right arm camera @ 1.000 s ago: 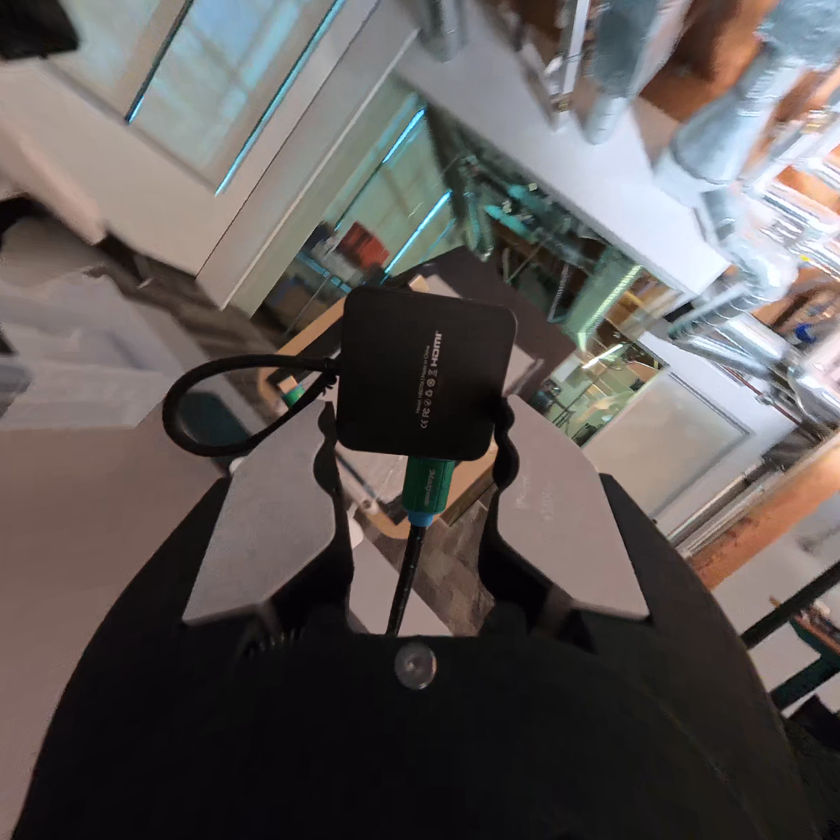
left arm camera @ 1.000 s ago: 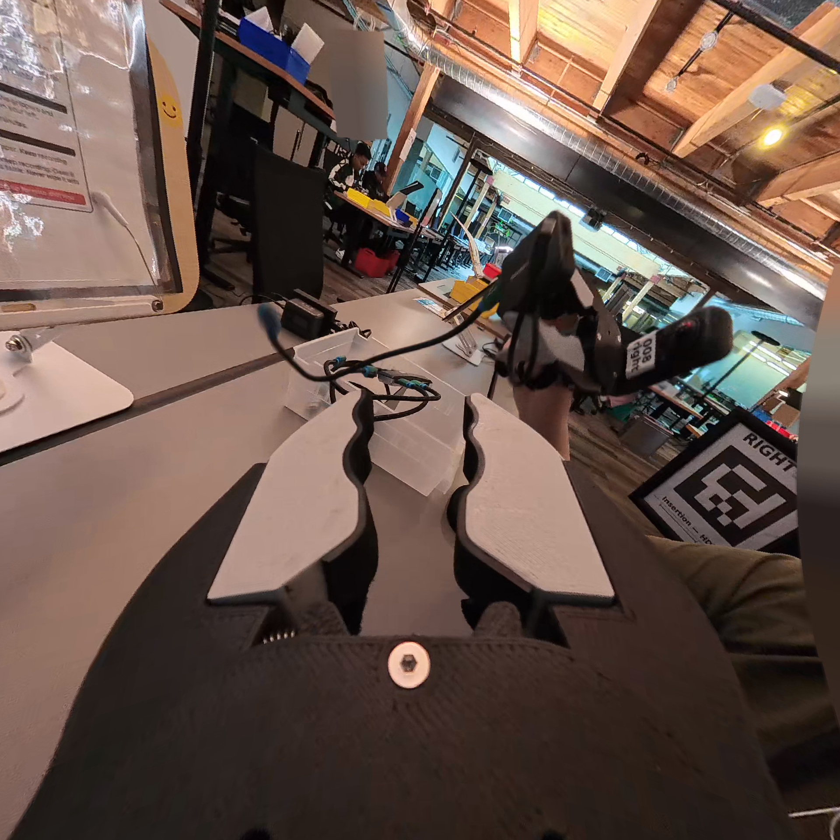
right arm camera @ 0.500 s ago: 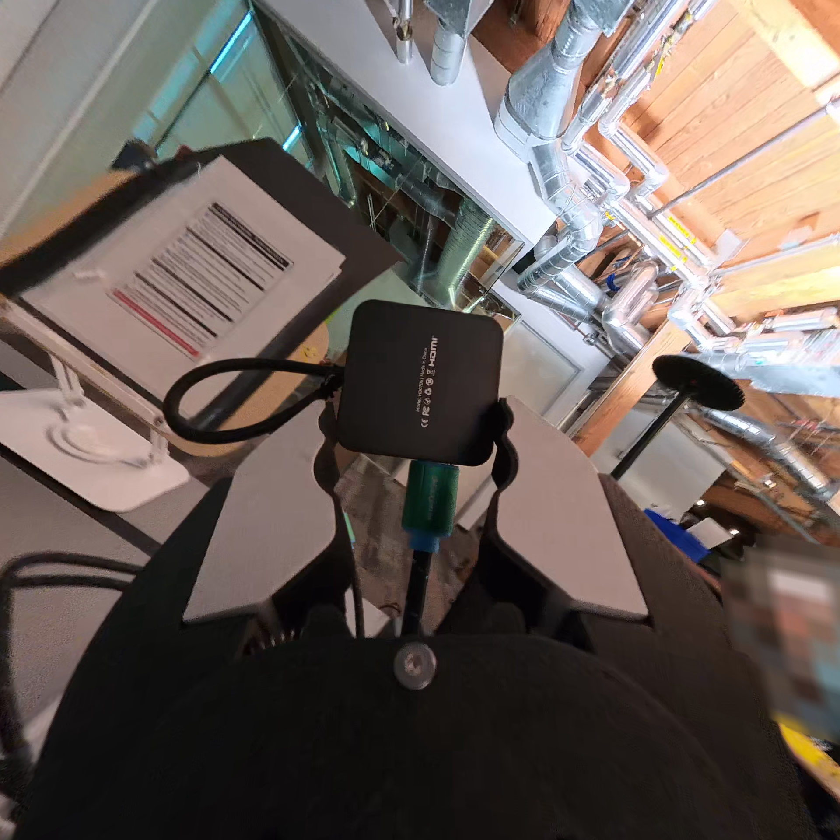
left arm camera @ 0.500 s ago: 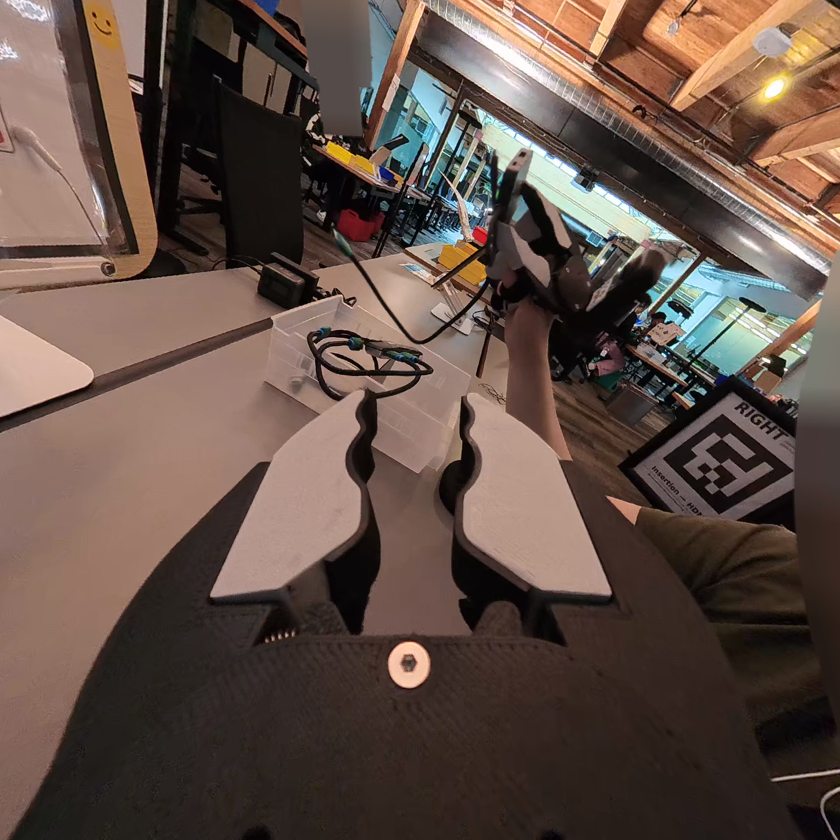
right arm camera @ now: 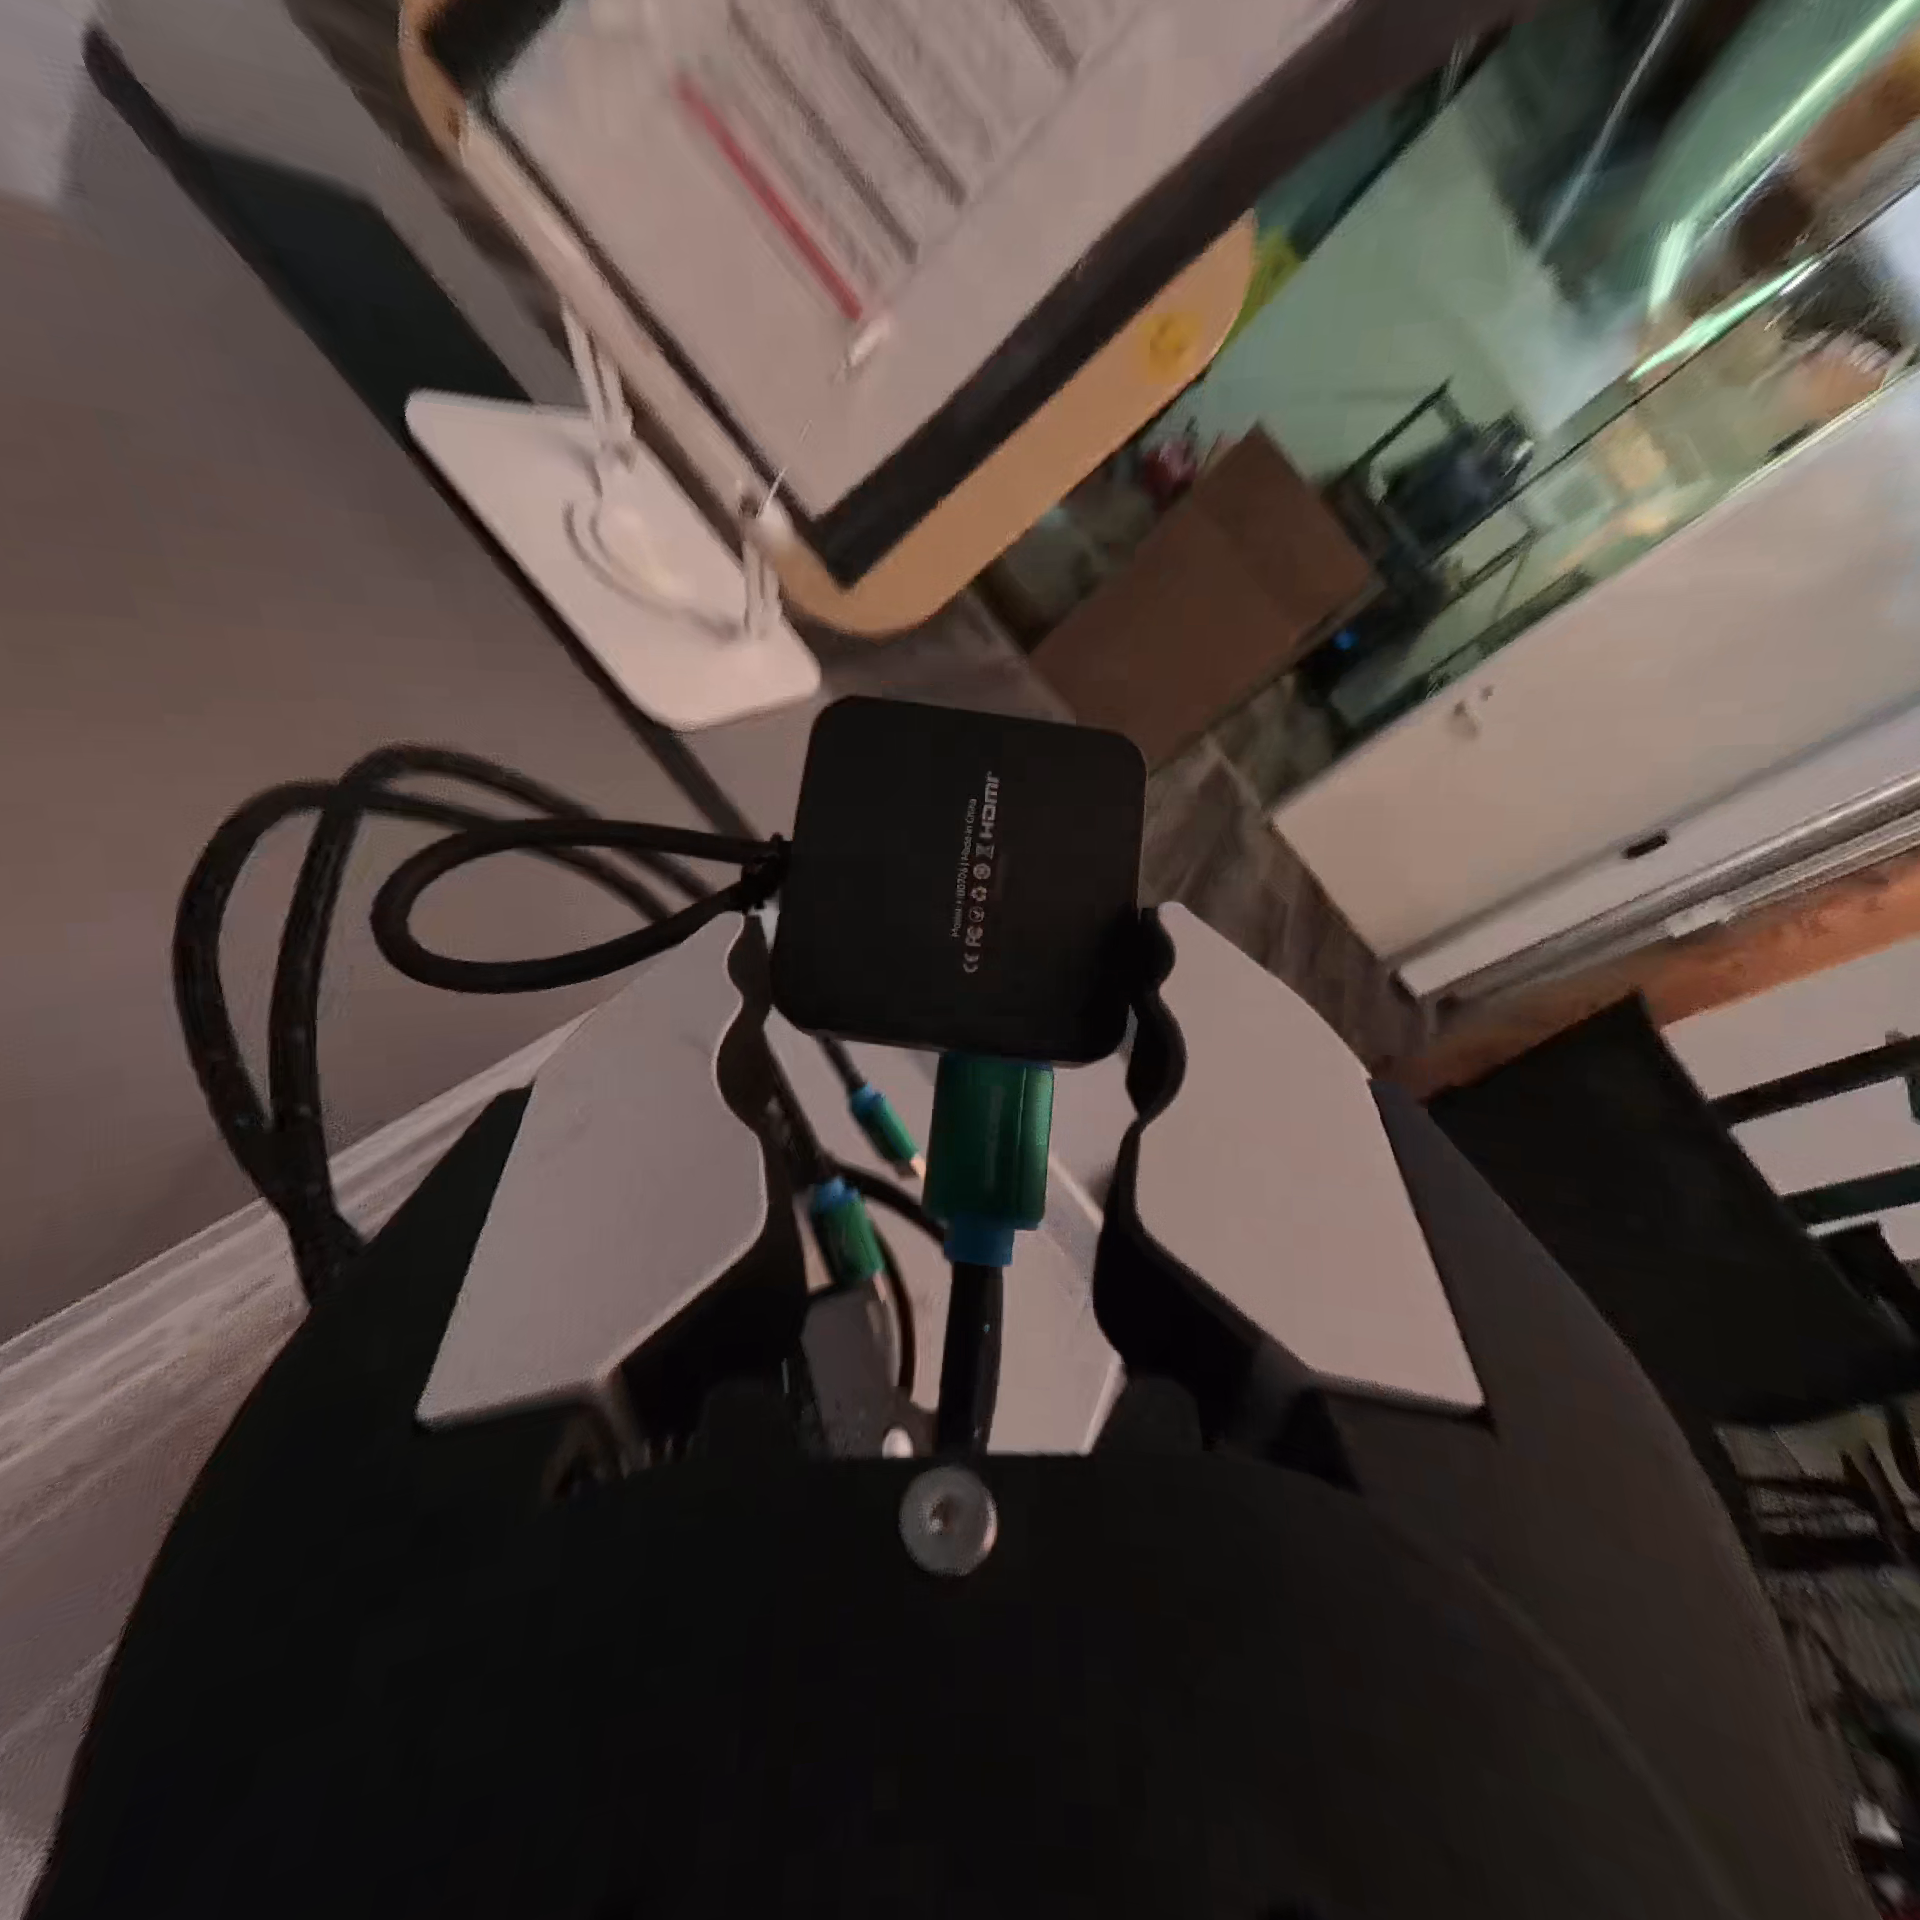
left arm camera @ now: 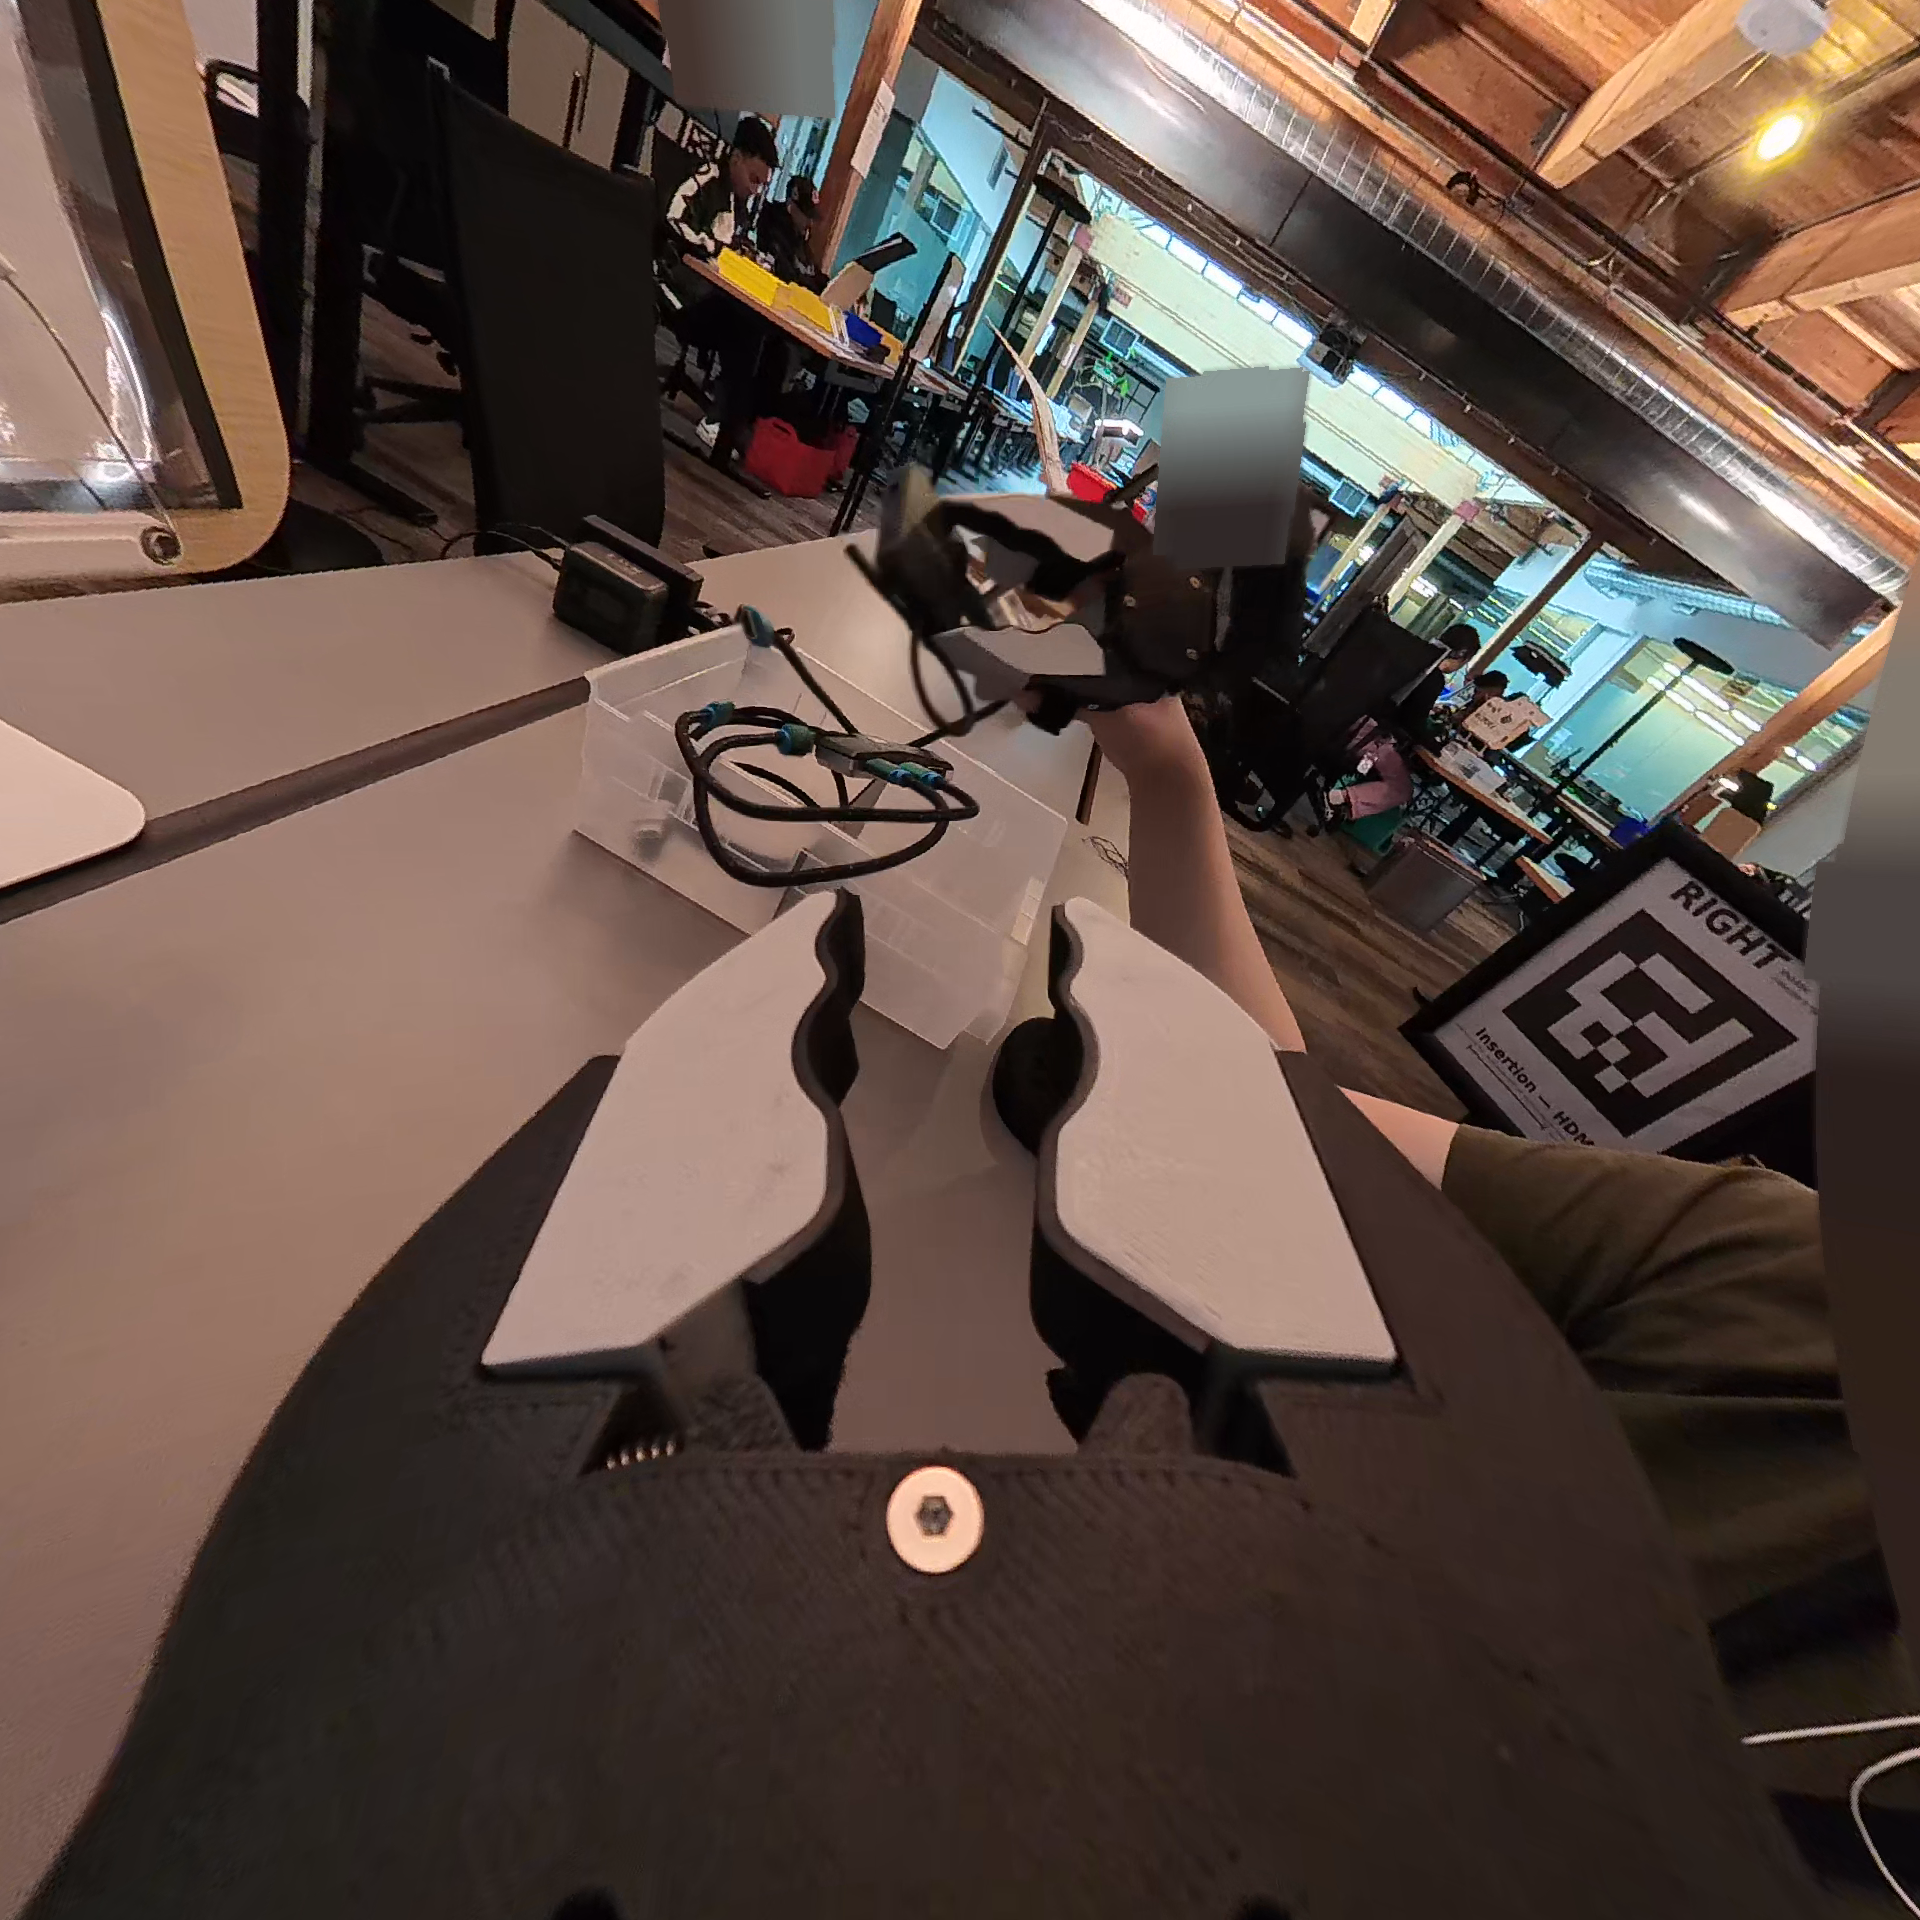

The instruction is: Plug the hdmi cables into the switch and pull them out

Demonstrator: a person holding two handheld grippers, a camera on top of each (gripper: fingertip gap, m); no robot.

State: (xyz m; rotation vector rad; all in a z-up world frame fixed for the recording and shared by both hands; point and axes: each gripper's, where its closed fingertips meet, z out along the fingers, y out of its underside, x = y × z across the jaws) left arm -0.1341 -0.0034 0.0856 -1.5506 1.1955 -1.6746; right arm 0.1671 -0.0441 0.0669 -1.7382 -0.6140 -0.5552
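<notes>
Gripping the flat black square switch by its side edges, my right jaws hold it above the clear plastic bin. Its green-shelled plug points back along them. My left jaws, parted and empty, sit nearer the bin's coiled black cables.

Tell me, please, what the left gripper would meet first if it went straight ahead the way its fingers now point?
Most likely the clear plastic bin on the grey table: it lies right beyond the open, empty left gripper, with coiled black HDMI cables in it. Depth is uncertain, so it might skim over the near wall.
</notes>
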